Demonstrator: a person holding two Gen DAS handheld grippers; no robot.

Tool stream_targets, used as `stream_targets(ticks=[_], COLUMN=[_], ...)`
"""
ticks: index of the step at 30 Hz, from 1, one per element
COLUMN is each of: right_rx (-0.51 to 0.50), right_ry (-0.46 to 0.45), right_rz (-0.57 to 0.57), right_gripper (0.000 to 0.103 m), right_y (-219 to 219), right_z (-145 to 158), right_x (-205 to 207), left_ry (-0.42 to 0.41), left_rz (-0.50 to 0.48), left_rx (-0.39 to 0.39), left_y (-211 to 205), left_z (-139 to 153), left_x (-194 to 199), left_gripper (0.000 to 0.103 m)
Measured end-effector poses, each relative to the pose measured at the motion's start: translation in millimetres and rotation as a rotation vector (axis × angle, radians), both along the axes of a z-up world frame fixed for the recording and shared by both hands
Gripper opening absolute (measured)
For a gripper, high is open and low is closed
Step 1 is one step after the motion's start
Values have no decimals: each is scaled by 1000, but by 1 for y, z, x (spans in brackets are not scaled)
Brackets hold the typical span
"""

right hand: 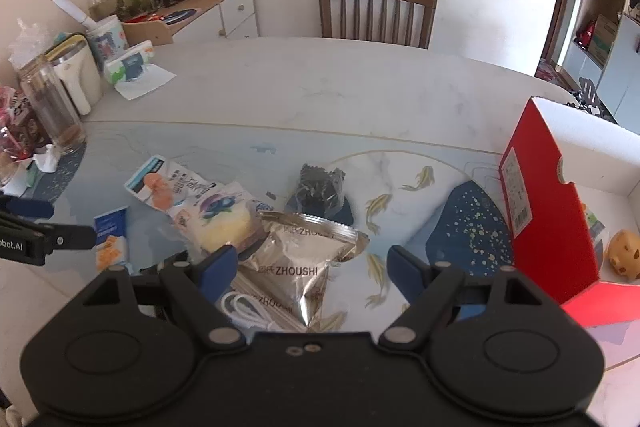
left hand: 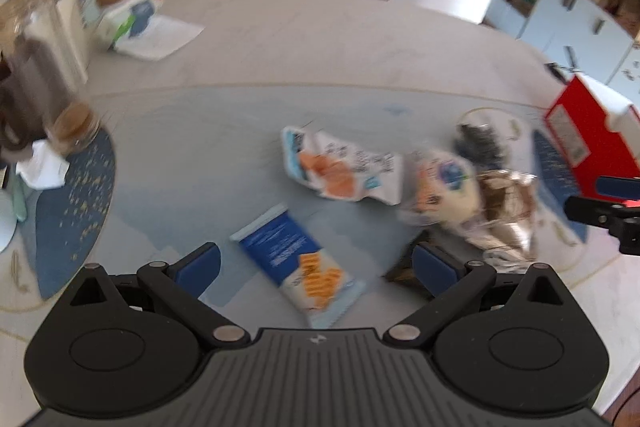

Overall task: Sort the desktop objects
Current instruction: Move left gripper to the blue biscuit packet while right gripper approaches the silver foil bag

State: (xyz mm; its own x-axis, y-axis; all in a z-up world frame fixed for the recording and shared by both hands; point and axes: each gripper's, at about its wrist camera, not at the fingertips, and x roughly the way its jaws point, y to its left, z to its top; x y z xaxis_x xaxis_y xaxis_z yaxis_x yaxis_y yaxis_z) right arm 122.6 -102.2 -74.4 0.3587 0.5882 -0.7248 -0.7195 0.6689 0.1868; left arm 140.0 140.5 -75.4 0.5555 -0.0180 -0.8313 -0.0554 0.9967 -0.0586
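The left gripper (left hand: 316,261) hangs over the table (left hand: 320,39) with its jaws spread wide and nothing between the blue pads (left hand: 198,269). Well left of its left jaw stands a glass jar (left hand: 74,125) on a dark blue speckled mat (left hand: 76,203). Directly between the jaws and just ahead of them lies a blue and white snack packet (left hand: 298,259) with orange pieces printed on it, flat on the table. Further ahead sits a crumpled white wrapper (left hand: 340,169) printed in orange. The left wrist view is smeared by motion, so what lies against the right jaw is hard to name; it looks like the corner of a dark packet.

The right gripper (right hand: 308,269) is likewise released, jaws apart. Far to the left of its left jaw the other gripper's finger reaches in over the blue and white packet. By the left jaw rests a clear bag with a yellow cake (right hand: 224,223) inside. Between the jaws lies a silver foil pouch (right hand: 304,259) marked ZHOUSHI, partly over a coiled white cable (right hand: 248,309). Ahead of the pouch is a dark, bumpy packet (right hand: 320,187). Beyond the right jaw lies a second blue speckled mat (right hand: 468,231), and right of it stands an open red box (right hand: 532,195) holding a yellow, cheese-like toy (right hand: 624,253).
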Motion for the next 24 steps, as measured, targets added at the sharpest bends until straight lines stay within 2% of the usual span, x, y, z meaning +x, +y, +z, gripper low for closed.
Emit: stream_targets(ticks=[9,15,22,24], right_rx=[-14,-15,-61,-60], right_ry=[39,66,79,103], right_rz=[-40,-109,-132,-144], right_gripper=[82,82,82,81], right_y=[25,36,48,50], right_z=[-20,-31,-43,-47], right_x=[12,20,25,28], left_ry=[64,97,121,112], left_rz=[79,137,189,188], left_rx=[-11,-16,-22,-4], left_y=[11,14,13,10], left_z=[-22,-34,-44,-45], left_x=[17,25,28,29], left_gripper=[102,102,85,82])
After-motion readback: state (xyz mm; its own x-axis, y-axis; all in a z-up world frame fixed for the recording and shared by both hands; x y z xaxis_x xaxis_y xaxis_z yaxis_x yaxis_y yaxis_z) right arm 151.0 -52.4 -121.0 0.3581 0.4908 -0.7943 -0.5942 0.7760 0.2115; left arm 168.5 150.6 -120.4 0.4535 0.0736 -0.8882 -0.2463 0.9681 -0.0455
